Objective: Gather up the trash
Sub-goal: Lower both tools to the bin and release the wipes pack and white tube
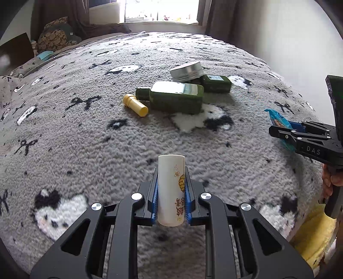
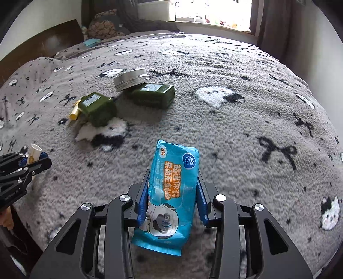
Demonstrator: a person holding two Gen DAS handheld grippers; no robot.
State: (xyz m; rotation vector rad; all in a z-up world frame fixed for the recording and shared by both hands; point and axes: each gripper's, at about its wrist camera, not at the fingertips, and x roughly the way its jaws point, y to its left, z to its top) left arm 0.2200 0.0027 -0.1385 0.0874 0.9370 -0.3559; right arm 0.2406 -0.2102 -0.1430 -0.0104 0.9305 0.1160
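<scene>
The left hand-held gripper (image 1: 171,193) pinched a white tube (image 1: 171,188) printed with a yellow beehive and script, its blue pads (image 1: 154,197) pressed against both sides; the tube stood upright between the fingers, lifted above the bed (image 1: 85,139). The right hand-held gripper (image 2: 172,193) pinched a blue wet-wipe packet (image 2: 171,193) bearing orange lettering and a cartoon face, the packet tilted slightly and hanging out past the fingers at both ends. In the left wrist view the right hand-held gripper showed at the right edge with the packet's blue corner sticking out.

Farther out, on the grey fleece blanket with black bows and white cat faces, a small group of things lay together. A dark green bottle (image 1: 173,96) lay on its side, label up, with a yellow cylindrical cap (image 1: 135,105) just beside its neck. Behind it lay a second dark green bottle (image 1: 216,83), and a round silver tin (image 1: 187,70), its lid on, leaned tilted on that bottle's end. What the bottles and tin held could not be told.

A patterned cushion (image 1: 55,36) sat at the far left near the window (image 1: 160,10).
</scene>
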